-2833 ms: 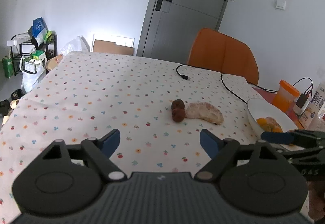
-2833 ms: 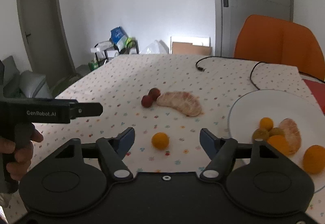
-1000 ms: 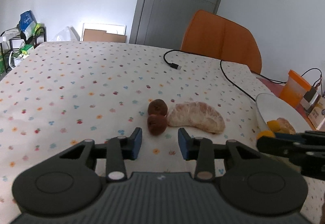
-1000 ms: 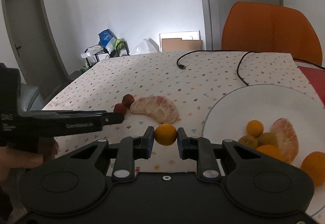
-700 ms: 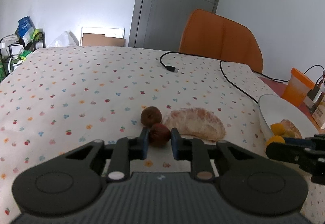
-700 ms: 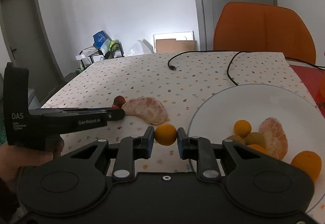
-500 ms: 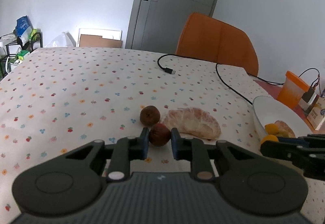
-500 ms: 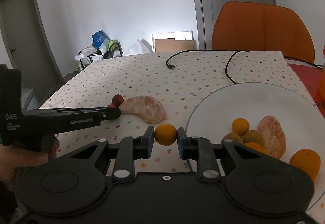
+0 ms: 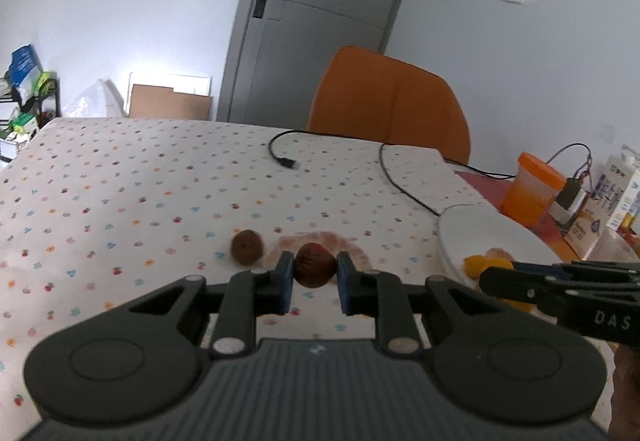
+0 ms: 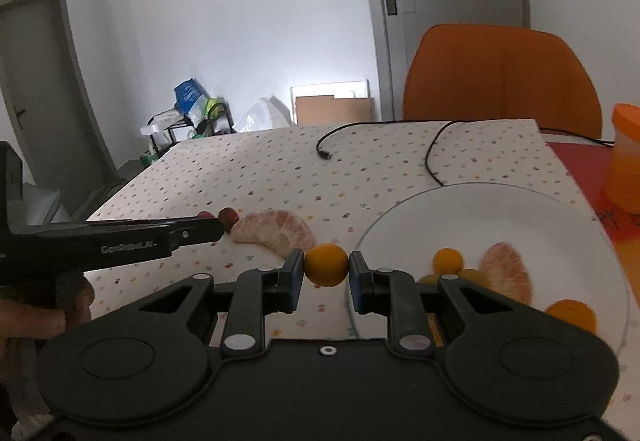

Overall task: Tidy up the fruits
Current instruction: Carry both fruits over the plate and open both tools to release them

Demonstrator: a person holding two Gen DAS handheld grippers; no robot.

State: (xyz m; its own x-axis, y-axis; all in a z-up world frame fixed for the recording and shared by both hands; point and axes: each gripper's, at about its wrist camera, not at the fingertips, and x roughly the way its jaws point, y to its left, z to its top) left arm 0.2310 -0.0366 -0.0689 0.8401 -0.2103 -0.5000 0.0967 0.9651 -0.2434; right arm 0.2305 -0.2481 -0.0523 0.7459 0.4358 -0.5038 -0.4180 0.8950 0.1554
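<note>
White-walled room, grey door (image 9: 320, 21) at back, orange chair (image 9: 390, 105) behind surface (image 9: 120, 177) w/ dotted cloth. Black cable (image 9: 400, 181) trailing across far side, well beyond both claws.

Left claw (image 9: 313, 283): closed tight on small dark-red fruit (image 9: 315, 270), blue pads pressed to both sides, fruit clear of cloth. Second brown fruit (image 9: 247, 246) on cloth just left of claw tips, a bit ahead. Peeled pomelo wedge (image 9: 360, 247) directly behind held fruit, mostly hidden by it & the fingers. White plate (image 9: 480, 229) off to right of claw, near surface edge; orange cup (image 9: 534, 189) & cartons (image 9: 612, 197) farther right, past plate.

Right claw (image 10: 326, 279): closed on small orange fruit (image 10: 326, 265), pads gripping left & right sides, fruit lifted off cloth, just short of plate (image 10: 500, 213) rim. Plate ahead & to right of claw; on it another small orange fruit (image 10: 449, 259), greenish fruit partly hidden behind right finger, peeled wedge (image 10: 506, 271), bigger orange (image 10: 570, 315) at near right. Loose pomelo wedge (image 10: 276, 231) on cloth ahead-left of claw, close to held fruit. Left claw (image 10: 208, 227) seen side-on reaching in from left, tip beside wedge's left end; dark fruit (image 10: 229, 217) showing at its tip. Person's hand (image 10: 44, 313) on its handle, lower left.

Shelf w/ bags (image 10: 192, 113) & cardboard (image 10: 334, 109) against back wall.
</note>
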